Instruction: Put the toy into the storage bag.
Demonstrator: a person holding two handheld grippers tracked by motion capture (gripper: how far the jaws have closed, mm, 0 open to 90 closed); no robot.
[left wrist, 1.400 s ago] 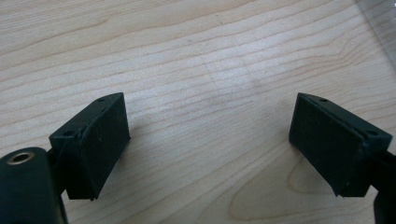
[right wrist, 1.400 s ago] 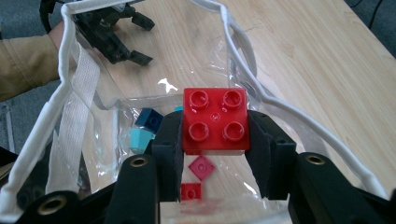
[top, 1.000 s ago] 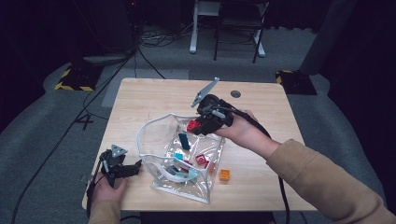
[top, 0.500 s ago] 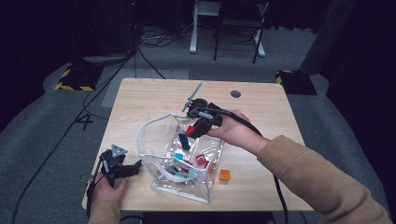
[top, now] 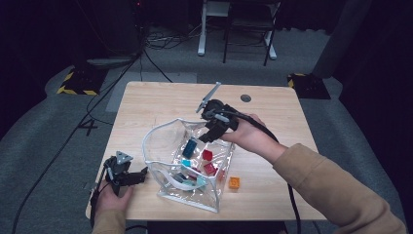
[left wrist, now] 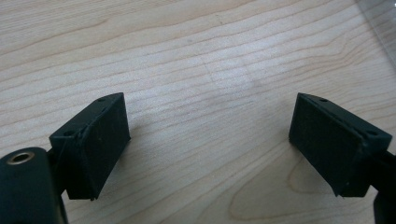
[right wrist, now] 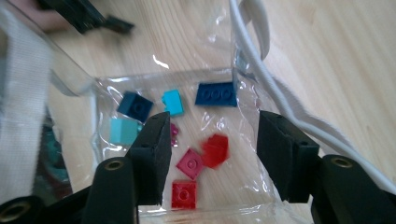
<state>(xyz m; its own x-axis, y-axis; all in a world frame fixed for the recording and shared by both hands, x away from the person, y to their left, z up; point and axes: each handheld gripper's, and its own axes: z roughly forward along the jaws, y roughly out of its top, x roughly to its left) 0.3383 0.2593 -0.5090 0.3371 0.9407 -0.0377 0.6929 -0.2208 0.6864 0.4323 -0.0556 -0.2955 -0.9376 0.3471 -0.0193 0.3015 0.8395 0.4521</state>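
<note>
The right claw (top: 210,134) hangs over the clear bag's (top: 160,146) mouth mid-bench, jaws just parted with nothing gripped (red bricks (right wrist: 215,150) lie below); the left claw (top: 127,176) rests wide open beside the bag.

My left gripper (left wrist: 210,154) hangs just over the pale wooden table (left wrist: 196,56), its two black jaws spread wide with bare wood grain between them. A clear plastic edge (left wrist: 380,21) cuts the upper right corner.

right gripper (top: 207,138) | jaws just opened, nothing between | red brick (top: 207,155) released, now lying inside clear bag (top: 160,146)
</note>
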